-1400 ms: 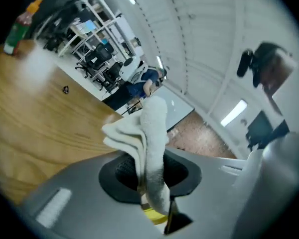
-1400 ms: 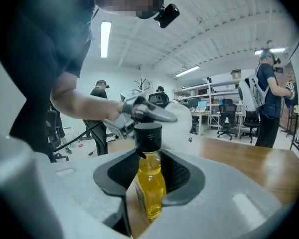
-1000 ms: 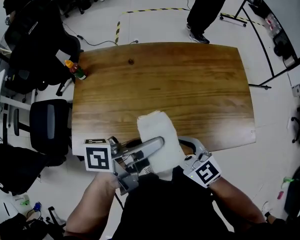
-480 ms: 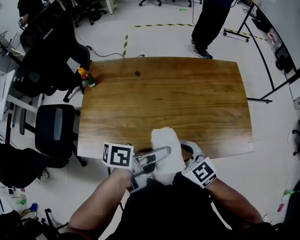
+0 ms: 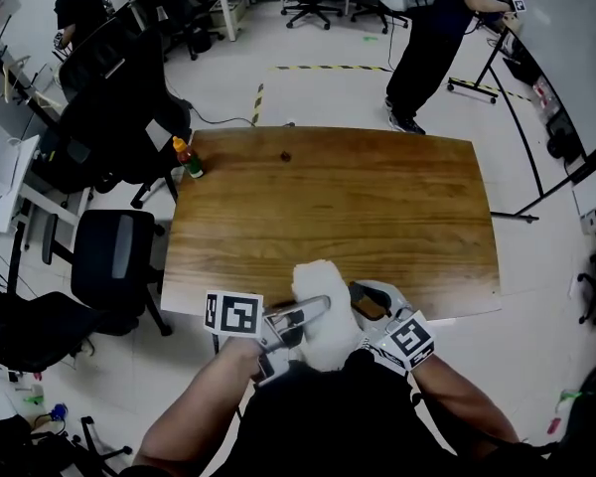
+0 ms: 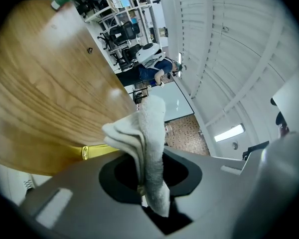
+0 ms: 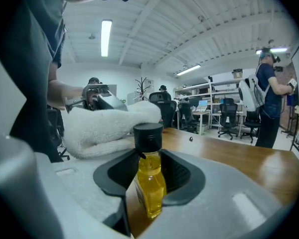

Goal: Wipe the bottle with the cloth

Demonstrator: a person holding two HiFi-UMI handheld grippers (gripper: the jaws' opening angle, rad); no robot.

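Note:
My left gripper (image 5: 303, 316) is shut on a folded white cloth (image 5: 323, 301) at the table's near edge; the cloth (image 6: 144, 143) rises from between its jaws. Just to its right, my right gripper (image 5: 366, 304) is shut on a small bottle (image 7: 149, 183) of yellow liquid with a black cap, standing upright between the jaws. In the right gripper view the cloth (image 7: 107, 126) lies right beside the bottle's cap and shoulder, on its left. From the head view the bottle (image 5: 368, 307) is mostly hidden by the cloth and the gripper.
The wooden table (image 5: 358, 207) stretches ahead. A second bottle (image 5: 188, 157) with an orange cap stands at its far left corner. Black office chairs (image 5: 109, 256) stand left of the table, and a person (image 5: 427, 48) stands beyond its far edge.
The head view has tilted up, so the table sits lower and more of the room shows. The left gripper with the cloth has shifted slightly right; both holds are unchanged.

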